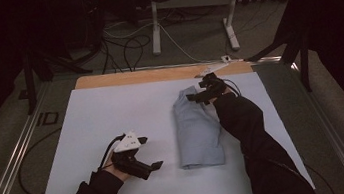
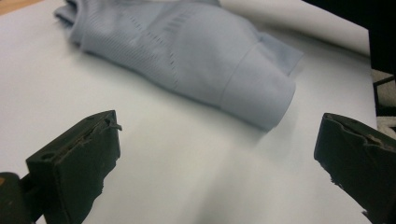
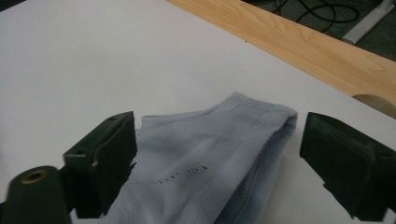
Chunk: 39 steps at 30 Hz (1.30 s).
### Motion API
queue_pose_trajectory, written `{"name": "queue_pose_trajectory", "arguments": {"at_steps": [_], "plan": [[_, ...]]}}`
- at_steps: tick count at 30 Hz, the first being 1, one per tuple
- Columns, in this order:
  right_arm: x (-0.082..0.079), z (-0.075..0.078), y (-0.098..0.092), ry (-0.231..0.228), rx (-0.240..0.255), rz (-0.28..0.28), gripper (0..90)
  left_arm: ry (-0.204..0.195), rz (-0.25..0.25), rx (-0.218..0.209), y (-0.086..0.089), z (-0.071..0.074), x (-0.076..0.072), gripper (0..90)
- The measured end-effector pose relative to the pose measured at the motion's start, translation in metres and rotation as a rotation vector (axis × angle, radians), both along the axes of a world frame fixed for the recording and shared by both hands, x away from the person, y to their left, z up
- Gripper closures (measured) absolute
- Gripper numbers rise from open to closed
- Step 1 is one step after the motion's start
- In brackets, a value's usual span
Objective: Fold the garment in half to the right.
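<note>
On white sheet, folded garment lies between gaping claws.

Black sleeves, black grippers w/ chunky fingers, left gripper grey-plated, cabled.

The table has a big white sheet on top. At the far edge a strip of wood shows, bare and light brown. A light blue cloth lies folded on the white top, a bit right of the middle. It runs from near the far edge toward the near edge. Its near end is thick and rounded. Rows of tiny holes run across the cloth.
</note>
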State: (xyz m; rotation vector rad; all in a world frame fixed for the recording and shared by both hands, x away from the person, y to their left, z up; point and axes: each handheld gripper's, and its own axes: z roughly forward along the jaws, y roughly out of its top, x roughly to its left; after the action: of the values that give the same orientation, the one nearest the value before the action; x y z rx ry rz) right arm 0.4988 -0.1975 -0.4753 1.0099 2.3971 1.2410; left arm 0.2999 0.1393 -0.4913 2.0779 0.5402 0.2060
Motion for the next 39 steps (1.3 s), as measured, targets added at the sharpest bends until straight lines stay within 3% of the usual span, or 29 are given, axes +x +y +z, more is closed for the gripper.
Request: {"name": "queue_pose_trajectory", "arguments": {"at_steps": [8,11,16,22,29,33,37,39], "plan": [[0.001,-0.003,-0.001,-0.001,-0.011,-0.012,11.0,0.006,0.07,-0.006,0.032,-0.01,-0.005,1.5],[0.001,-0.005,-0.001,0.006,0.007,-0.019,10.7,0.013,0.096,-0.003,0.043,-0.013,-0.008,1.5],[0.004,-0.009,-0.003,-0.001,0.001,-0.055,9.7,0.013,0.138,-0.006,0.06,-0.016,-0.014,1.5],[0.011,-0.02,-0.006,0.04,-0.019,-0.096,10.2,0.008,0.191,-0.014,0.081,-0.02,-0.023,1.5],[0.02,-0.034,-0.01,0.071,-0.068,-0.157,20.0,0.015,0.22,-0.016,0.092,-0.025,-0.023,1.5],[0.022,-0.04,-0.01,0.1,-0.064,-0.15,25.4,0.007,0.217,-0.012,0.09,-0.026,-0.023,1.5],[0.024,-0.048,-0.005,0.139,-0.111,-0.143,31.8,0.011,0.228,-0.01,0.091,-0.027,-0.022,1.5],[0.023,-0.05,-0.005,0.132,-0.119,-0.141,37.5,0.01,0.226,-0.011,0.092,-0.027,-0.022,1.5]]}}
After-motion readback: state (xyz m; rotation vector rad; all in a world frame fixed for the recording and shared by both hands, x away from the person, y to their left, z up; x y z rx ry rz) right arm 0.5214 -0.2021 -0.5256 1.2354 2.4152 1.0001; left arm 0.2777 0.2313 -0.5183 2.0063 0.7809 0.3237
